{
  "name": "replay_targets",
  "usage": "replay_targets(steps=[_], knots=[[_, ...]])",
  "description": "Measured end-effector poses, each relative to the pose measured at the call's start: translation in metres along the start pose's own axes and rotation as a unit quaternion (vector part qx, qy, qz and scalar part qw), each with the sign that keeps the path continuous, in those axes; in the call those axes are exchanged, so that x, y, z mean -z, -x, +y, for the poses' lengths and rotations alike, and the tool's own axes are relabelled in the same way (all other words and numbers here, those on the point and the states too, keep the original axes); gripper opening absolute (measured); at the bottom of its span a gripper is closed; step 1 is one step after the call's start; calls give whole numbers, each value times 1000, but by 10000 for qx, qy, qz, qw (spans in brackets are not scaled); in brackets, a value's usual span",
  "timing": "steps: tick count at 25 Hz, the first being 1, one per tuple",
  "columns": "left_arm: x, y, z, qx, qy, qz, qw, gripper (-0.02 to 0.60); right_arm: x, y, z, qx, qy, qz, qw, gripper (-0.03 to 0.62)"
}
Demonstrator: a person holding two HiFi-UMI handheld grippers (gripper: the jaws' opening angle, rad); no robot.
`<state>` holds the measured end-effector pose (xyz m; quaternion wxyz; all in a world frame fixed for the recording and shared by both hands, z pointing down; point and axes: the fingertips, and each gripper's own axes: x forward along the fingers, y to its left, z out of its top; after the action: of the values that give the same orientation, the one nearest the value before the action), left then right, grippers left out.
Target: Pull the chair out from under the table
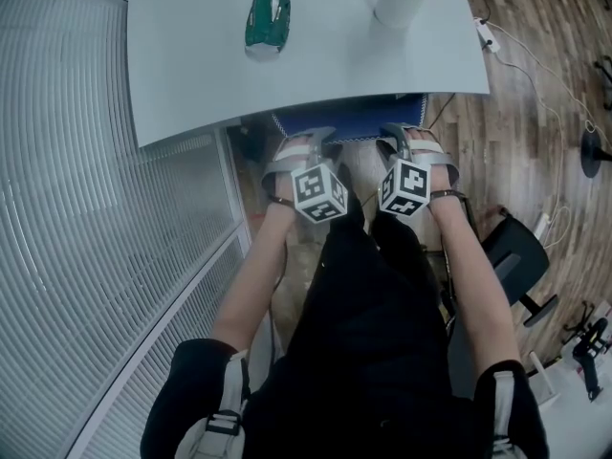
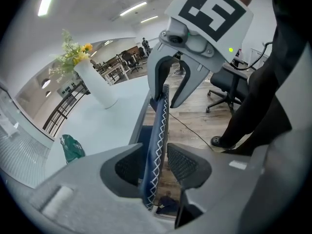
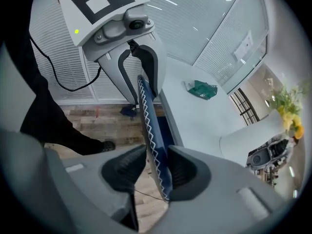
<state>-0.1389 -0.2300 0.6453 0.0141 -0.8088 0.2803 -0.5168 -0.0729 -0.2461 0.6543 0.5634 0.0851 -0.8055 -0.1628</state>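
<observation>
The chair's blue backrest (image 1: 349,120), edged with white zigzag stitching, shows just under the near edge of the white table (image 1: 316,75). My left gripper (image 1: 311,143) straddles its top edge at the left and my right gripper (image 1: 402,140) straddles it at the right. In the left gripper view the backrest (image 2: 160,126) runs between the jaws of the left gripper (image 2: 156,165), with a gap to the right pad. In the right gripper view the backrest (image 3: 148,126) lies close to one pad of the right gripper (image 3: 155,172), apart from the other. Both stand open around it.
A green object (image 1: 268,17) and a white vase with yellow flowers (image 1: 397,3) stand on the table. A ribbed glass wall (image 1: 86,218) runs along the left. A black office chair (image 1: 516,256) and a power strip with cables (image 1: 488,34) sit on the wooden floor at right.
</observation>
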Motion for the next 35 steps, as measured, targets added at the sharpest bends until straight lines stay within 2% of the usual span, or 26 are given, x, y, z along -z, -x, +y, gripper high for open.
replay_targets(steps=[3,7,12,17,21,35], knots=[[4,-9,-2,78,-75,85,9999,158,0,-7,-2,-50,21,-12,10000,124],[13,-24,-9,82,-448,313,9985,153,1,-17,-1,-173,180,36,9997,112],[11,-27,-5,58,-320,292,9990,120,2,-19,0,-17,326,96,9994,104],[12,-27,-13,-17,-341,257,9991,106,6,-20,8,186,899,329,9952,91],[13,-26,-22,70,-281,236,9993,100,7,-18,16,272,1070,293,9935,81],[20,-20,-76,361,-71,326,9988,92,19,-9,72,16,881,273,9957,69]])
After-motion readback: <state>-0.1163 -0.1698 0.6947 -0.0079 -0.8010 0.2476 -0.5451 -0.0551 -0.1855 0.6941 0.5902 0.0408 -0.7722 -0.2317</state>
